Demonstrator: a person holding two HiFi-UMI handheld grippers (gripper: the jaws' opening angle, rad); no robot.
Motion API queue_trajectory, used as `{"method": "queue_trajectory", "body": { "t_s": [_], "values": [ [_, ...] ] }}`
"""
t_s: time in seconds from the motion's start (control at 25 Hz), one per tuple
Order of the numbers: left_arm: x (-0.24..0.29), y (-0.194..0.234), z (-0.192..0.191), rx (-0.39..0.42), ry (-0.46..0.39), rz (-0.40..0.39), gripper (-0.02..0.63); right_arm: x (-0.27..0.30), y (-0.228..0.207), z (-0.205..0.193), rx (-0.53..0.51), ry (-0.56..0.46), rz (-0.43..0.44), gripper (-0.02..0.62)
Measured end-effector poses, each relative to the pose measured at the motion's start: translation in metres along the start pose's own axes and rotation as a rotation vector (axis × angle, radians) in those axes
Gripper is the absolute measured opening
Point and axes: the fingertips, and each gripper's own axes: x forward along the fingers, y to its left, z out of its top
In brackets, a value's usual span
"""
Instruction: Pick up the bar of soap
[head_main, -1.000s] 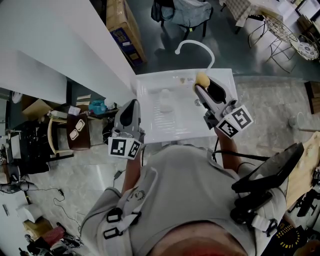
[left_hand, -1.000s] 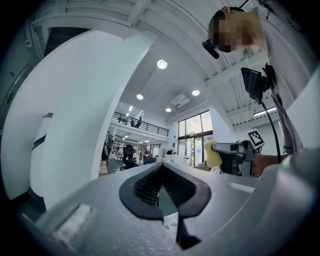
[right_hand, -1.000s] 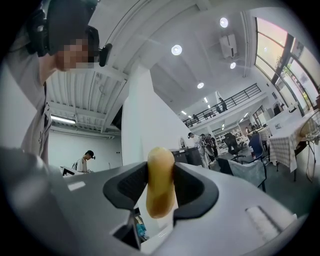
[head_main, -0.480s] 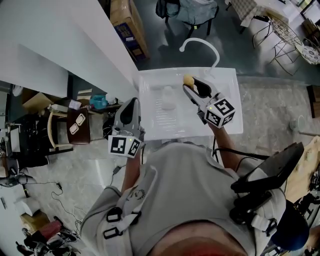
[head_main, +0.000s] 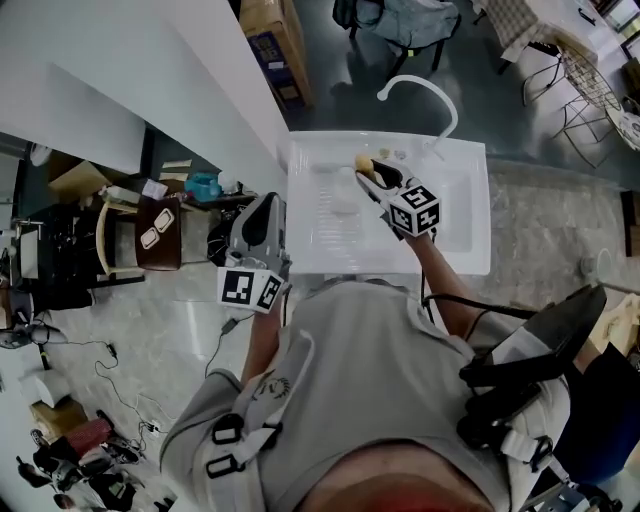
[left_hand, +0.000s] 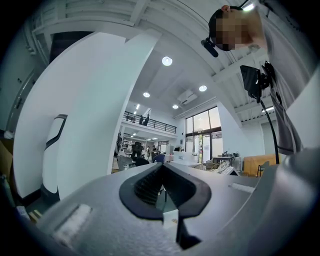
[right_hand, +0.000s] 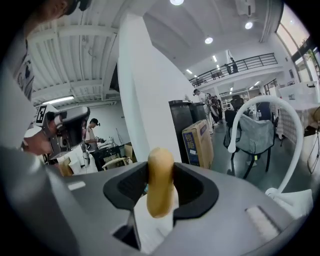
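A yellow bar of soap (head_main: 363, 162) (right_hand: 160, 180) stands on edge between the pads of my right gripper (head_main: 369, 171) (right_hand: 160, 169), which is shut on it. The gripper holds it low over the back of the white sink (head_main: 465, 220), close to the basin. My left gripper (head_main: 262, 206) (left_hand: 161, 169) hangs level at the sink's left front corner, outside the basin. Its jaws meet at the tips with nothing between them.
A white curved faucet (head_main: 420, 88) (right_hand: 265, 130) rises at the sink's back edge. A tall white wall (head_main: 150, 90) runs along the left. A cardboard box (head_main: 283, 35) and a chair (head_main: 400, 20) stand on the floor behind the sink.
My right gripper has come down and to the left with the soap, from beside the faucet to low over the basin. The left gripper has hardly shifted.
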Motion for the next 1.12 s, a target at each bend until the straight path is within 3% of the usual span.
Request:
{"method": "queue_trajectory", "body": {
  "t_s": [0.4, 0.8, 1.12],
  "values": [
    [-0.004, 0.005, -0.003, 0.004, 0.011, 0.03, -0.006, 0.01, 0.0, -0.017, 0.017, 0.026, 0.021, 0.156],
    [0.005, 0.0, -0.002, 0.013, 0.015, 0.019, -0.006, 0.012, -0.016, -0.034, 0.066, 0.067, -0.027, 0.153],
    [0.005, -0.006, -0.005, 0.01, 0.015, 0.018, -0.006, -0.003, -0.02, -0.013, 0.04, 0.013, -0.067, 0.15]
  ]
}}
